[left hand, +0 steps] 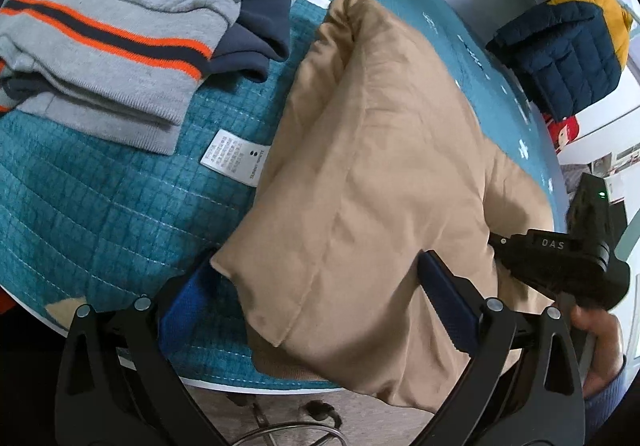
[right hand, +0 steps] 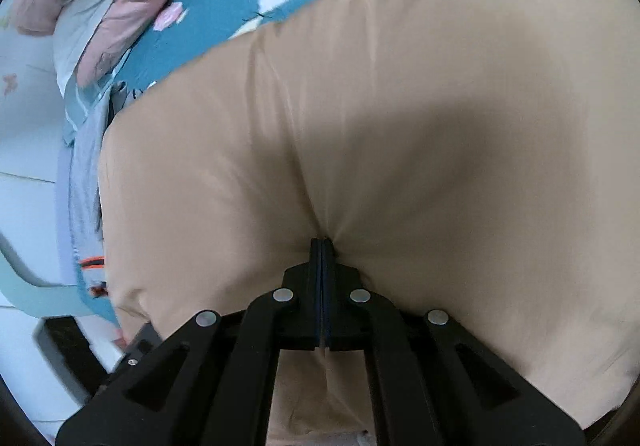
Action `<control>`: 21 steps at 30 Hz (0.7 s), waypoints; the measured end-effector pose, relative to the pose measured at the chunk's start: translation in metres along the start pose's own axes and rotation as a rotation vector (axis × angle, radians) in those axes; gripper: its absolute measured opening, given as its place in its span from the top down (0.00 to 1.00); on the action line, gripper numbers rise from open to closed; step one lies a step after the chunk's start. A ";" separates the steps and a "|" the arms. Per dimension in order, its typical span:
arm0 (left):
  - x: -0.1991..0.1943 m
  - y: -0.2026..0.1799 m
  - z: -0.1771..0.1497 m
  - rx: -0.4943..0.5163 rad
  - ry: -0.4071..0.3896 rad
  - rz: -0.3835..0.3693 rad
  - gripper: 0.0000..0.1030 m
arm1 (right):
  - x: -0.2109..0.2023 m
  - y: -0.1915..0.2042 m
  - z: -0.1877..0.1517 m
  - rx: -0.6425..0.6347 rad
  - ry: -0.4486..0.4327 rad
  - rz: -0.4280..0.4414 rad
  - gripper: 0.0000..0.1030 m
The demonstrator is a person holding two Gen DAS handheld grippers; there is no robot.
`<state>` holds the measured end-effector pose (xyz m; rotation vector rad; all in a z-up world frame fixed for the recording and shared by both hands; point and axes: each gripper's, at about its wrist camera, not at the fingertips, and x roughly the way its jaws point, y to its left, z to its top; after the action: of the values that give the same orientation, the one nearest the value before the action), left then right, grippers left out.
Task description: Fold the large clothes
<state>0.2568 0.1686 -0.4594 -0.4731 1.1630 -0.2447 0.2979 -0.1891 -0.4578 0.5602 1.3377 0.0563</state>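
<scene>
We are pinching the tan garment near its close edge with the right hand-held gripper, jaws closed tight on a small gather of cloth, while the left hand-held gripper is hovering wide open over its corner, holding nothing. The garment is lying on the teal quilted tabletop, partly hanging off the edge. We are risking a slipped, lopsided fold from so small a bite. The folded grey sweater, its white care label and a navy jacket are crowding the surface.
</scene>
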 end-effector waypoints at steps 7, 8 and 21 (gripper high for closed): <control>0.003 -0.003 -0.001 0.019 -0.006 0.022 0.05 | -0.013 -0.013 -0.065 0.016 0.057 0.009 1.00; 0.003 -0.003 -0.002 0.015 -0.007 0.023 0.05 | -0.009 -0.018 -0.073 0.019 0.055 0.023 1.00; -0.003 -0.022 -0.007 0.026 -0.003 0.024 0.42 | -0.032 -0.013 -0.085 -0.117 -0.068 0.055 0.95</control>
<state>0.2505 0.1489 -0.4480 -0.4361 1.1610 -0.2382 0.2079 -0.1815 -0.4442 0.4957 1.2446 0.1578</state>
